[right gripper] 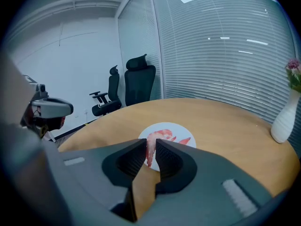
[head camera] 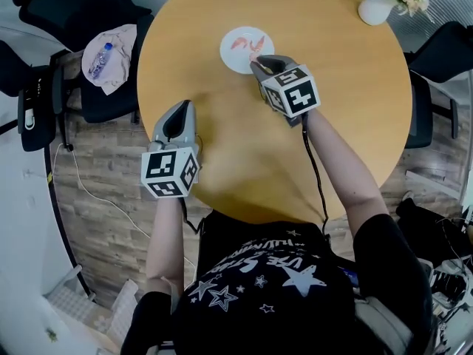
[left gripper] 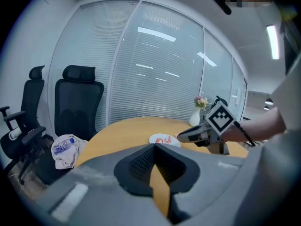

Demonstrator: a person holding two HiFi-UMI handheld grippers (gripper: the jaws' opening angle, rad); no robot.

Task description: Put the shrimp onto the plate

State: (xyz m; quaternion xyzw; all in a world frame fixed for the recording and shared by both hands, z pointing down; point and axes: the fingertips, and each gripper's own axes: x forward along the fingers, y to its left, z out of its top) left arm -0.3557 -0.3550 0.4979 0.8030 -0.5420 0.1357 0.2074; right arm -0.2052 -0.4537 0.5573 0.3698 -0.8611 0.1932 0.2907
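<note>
A white plate (head camera: 233, 59) lies on the far part of the round wooden table (head camera: 347, 109). One pink shrimp (head camera: 239, 43) rests on it. My right gripper (head camera: 255, 63) sits at the plate's near edge, shut on a second shrimp (right gripper: 151, 139) that hangs between its pads over the plate (right gripper: 171, 127); the lying shrimp (right gripper: 184, 140) is just beyond. My left gripper (head camera: 179, 109) hovers over the table's left edge, shut with nothing in it (left gripper: 155, 146). The left gripper view also shows the plate (left gripper: 162, 136) and the right gripper (left gripper: 181, 137) beside it.
A white vase of flowers (head camera: 378, 7) stands at the table's far right. Black office chairs ring the table; the one at the left holds a cloth with a water bottle (head camera: 109, 54). Another chair (head camera: 436, 58) stands at the right. Cables trail on the wooden floor.
</note>
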